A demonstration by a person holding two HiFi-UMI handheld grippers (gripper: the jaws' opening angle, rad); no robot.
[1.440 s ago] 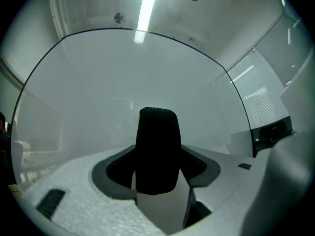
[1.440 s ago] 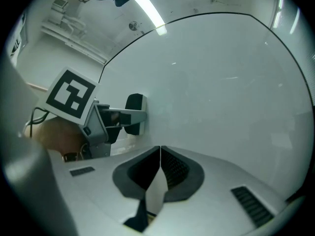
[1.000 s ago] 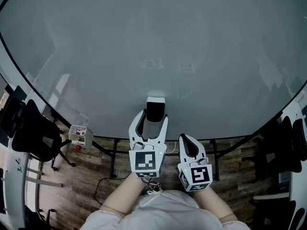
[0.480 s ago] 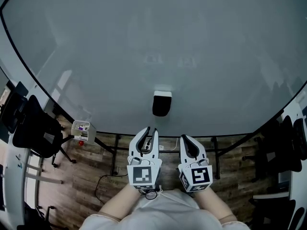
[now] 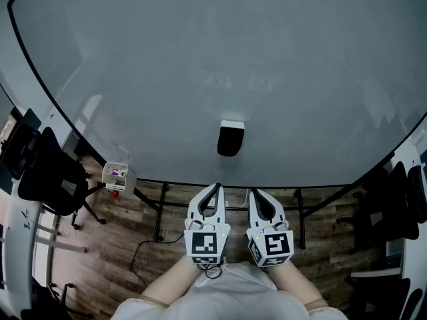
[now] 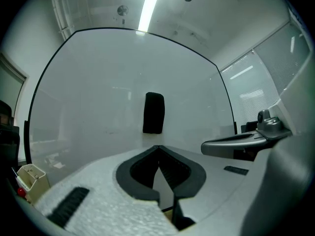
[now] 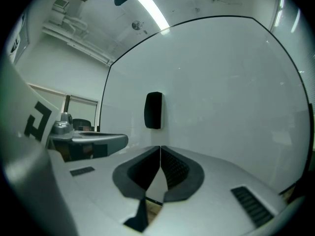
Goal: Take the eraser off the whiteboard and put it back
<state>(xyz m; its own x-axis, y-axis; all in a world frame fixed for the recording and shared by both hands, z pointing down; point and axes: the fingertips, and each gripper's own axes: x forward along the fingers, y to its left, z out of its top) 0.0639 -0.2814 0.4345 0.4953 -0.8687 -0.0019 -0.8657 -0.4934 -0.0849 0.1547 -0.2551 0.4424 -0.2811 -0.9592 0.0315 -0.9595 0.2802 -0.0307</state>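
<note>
left tongs (image 5: 217, 188) no longer straddle the eraser (image 5: 231, 139). They are now backed off the whiteboard (image 5: 133, 65), lower and clear of the eraser. Jaws have just been closing, from wide apart to tips touching, with nothing between them.

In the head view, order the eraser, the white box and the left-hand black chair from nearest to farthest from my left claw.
1. Eraser, straight ahead.
2. White box, off to the left.
3. Black chair, far left.
</note>
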